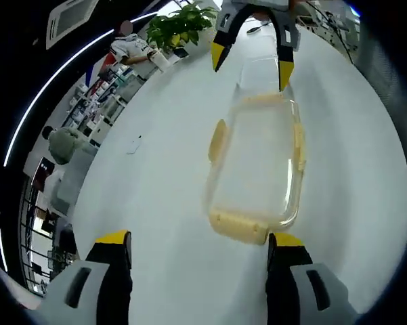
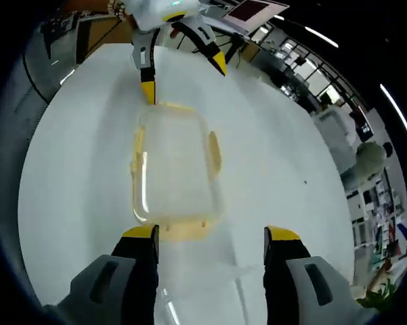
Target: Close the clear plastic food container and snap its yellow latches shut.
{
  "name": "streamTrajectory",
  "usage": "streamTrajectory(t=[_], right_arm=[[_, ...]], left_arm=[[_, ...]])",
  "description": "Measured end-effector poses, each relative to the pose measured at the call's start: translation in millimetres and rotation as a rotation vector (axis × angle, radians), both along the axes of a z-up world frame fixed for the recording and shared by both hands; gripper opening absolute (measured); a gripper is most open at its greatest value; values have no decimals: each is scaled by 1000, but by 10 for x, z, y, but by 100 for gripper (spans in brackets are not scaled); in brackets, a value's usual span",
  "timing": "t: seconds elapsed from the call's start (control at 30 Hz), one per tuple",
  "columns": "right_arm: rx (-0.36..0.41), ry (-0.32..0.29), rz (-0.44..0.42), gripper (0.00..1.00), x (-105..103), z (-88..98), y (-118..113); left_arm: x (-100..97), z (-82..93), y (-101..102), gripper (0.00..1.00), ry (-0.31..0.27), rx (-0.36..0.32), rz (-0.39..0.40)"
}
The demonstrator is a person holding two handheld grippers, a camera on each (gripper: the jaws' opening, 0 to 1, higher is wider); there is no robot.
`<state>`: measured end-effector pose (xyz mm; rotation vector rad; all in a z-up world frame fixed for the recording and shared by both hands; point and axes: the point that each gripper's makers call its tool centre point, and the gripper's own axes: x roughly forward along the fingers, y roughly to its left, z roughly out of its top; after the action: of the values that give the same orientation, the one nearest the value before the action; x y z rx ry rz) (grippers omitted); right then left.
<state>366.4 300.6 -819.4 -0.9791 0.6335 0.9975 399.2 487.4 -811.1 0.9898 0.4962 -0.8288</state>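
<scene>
One clear plastic food container (image 1: 257, 162) is lying on the white bench (image 1: 156, 203) between the two hand-held grippers, its long axis running straight ahead from each of them toward the other. Its clear walls are blending into the bench surface, so the edge of the lid and whether it is seated are hard to make out. Four yellow latches are showing in the left gripper view: one at the near short end (image 1: 238, 227), one at the far short end (image 1: 261, 99), and one on each long side (image 1: 217, 140); whether any of them is snapped shut cannot be told.

The left hand-held gripper (image 1: 200, 245) is standing with its jaws spread wide and holding nothing, the container's near end lying just ahead of its right jaw. The right hand-held gripper (image 2: 212, 233) is likewise spread wide and empty, with the container's near latch (image 2: 185, 231) sitting between its jaw tips. Each hand-held gripper is appearing beyond the container's far end in the other's view. A potted plant (image 1: 179, 27) is standing past the bench edge, partly cut off.
</scene>
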Motion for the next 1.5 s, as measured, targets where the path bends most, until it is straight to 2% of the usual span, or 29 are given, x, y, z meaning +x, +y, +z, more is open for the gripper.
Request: streamTrajectory(t=[0.23, 0.37, 0.47, 0.57, 0.7, 0.73, 0.87, 0.97, 1.13, 1.27, 1.4, 1.43, 1.5], right_arm=[[-34, 35, 15, 59, 62, -98, -18], [-64, 69, 60, 56, 31, -180, 4], [-60, 95, 80, 52, 29, -151, 47], [-65, 132, 91, 48, -2, -177, 47], [-68, 230, 127, 37, -109, -235, 55], [-68, 216, 121, 37, -62, -216, 53], [-61, 272, 104, 37, -75, -244, 35], [-61, 296, 112, 37, -74, -265, 37], [-64, 327, 121, 37, -78, -284, 33], [-59, 352, 125, 37, -75, -299, 30], [-67, 369, 124, 37, -83, -309, 38], [-70, 369, 125, 37, -87, -310, 40], [-72, 374, 126, 38, -84, -312, 36]], left_arm=[[24, -8, -61, 77, 19, 4, -61], [15, -32, -97, 72, 46, 14, -93], [17, -36, -124, 70, 47, 21, -112], [10, -55, -133, 69, 65, 25, -126], [9, -80, -146, 66, 94, 26, -133], [7, -85, -155, 65, 97, 30, -141], [-9, -114, -197, 59, 118, 54, -180], [-74, -172, -233, 51, 181, 76, -235], [-43, -186, -256, 51, 226, 75, -266], [-116, -261, -271, 42, 347, 83, -312], [-17, -263, -294, 49, 361, 100, -332], [-36, -276, -296, 49, 383, 105, -344], [-149, -323, -289, 41, 473, 119, -374]])
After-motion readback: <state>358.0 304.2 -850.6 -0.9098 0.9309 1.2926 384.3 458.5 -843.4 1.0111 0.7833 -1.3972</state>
